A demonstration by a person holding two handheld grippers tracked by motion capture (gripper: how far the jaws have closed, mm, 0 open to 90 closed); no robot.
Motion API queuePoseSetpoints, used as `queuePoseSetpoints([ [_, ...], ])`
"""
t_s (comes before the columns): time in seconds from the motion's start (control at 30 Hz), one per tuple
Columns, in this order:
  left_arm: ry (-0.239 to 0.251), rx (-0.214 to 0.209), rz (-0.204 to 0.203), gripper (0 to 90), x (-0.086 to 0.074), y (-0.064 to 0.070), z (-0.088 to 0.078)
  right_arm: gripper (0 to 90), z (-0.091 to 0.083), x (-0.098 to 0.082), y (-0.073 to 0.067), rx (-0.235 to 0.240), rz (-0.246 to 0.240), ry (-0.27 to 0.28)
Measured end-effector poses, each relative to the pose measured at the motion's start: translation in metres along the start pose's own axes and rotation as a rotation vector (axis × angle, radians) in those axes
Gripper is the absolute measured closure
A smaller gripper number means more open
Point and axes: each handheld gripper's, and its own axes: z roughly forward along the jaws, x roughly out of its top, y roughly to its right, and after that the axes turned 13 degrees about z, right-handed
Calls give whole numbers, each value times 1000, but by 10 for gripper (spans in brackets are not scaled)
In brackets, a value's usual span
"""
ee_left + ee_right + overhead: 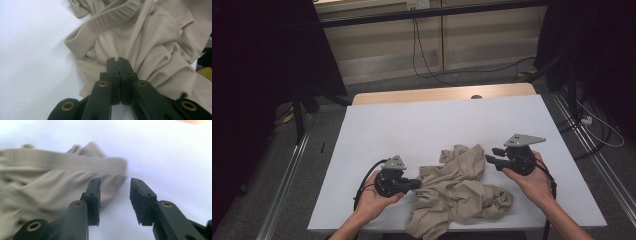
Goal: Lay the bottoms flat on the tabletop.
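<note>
Left tool (117,65) pinches beige garment (150,42); right tool (115,192) gapes nearby.

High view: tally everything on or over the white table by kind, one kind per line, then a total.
Beige garments: 1, a crumpled heap at the near edge of the white table.
Handheld grippers: 2, the left gripper with jaws together at the cloth's edge, the right gripper with jaws apart beside it.
Total: 3
</note>
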Motion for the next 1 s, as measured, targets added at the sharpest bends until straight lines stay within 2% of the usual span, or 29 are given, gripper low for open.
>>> queuePoseSetpoints([
  [0.03, 12, 12, 8, 855, 0, -1, -1, 638, 4, 4, 2, -9, -4, -1],
  [0.07, 19, 22, 12, 789, 1, -3, -1, 639, 9, 7, 3, -12, 1, 2],
  [0.13, 47, 29, -35, 663, 4, -10, 0, 676, 21, 14, 6, 5, 18, -15],
  [0.2, 74, 60, -43, 615, 9, -17, 1, 715, 31, 19, 9, 3, 29, -3],
  [0.23, 80, 73, -48, 607, 12, -21, 1, 728, 35, 20, 11, 9, 48, -18],
  [0.27, 80, 86, -52, 606, 14, -24, 2, 729, 39, 21, 12, -1, 48, -27],
  [0.33, 48, 108, -45, 577, 18, -31, 10, 690, 44, 18, 15, 1, 55, -48],
  [0.4, 16, 108, -58, 509, 18, -36, 23, 631, 48, 14, 17, 1, 71, -64],
  [0.53, -74, 104, -96, 416, 13, -37, 44, 611, 57, 9, 20, 7, 90, -95],
  [0.6, -97, 124, -94, 419, 11, -35, 47, 576, 62, 7, 20, 4, 93, -128],
  [0.63, -90, 132, -94, 429, 10, -35, 47, 563, 65, 5, 21, 2, 100, -143],
  [0.77, -54, 139, -121, 482, 4, -34, 44, 559, 65, 3, 19, -9, 105, -126],
  [0.8, -57, 132, -119, 554, 4, -34, 43, 584, 66, 3, 16, -22, 83, -128],
  [0.83, -50, 91, -136, 631, 3, -34, 43, 626, 66, 3, 15, -24, 66, -131],
  [0.87, -40, 54, -157, 750, 1, -34, 43, 712, 66, 3, 15, -6, 70, -134],
  [0.9, -40, 60, -157, 762, 1, -33, 43, 734, 67, 3, 14, 1, 77, -131],
  [0.93, -44, 48, -156, 804, 2, -33, 42, 801, 67, 3, 14, -3, 69, -129],
  [1.0, -16, 40, -171, 843, 2, -33, 39, 852, 64, 4, 14, 11, 72, -131],
])
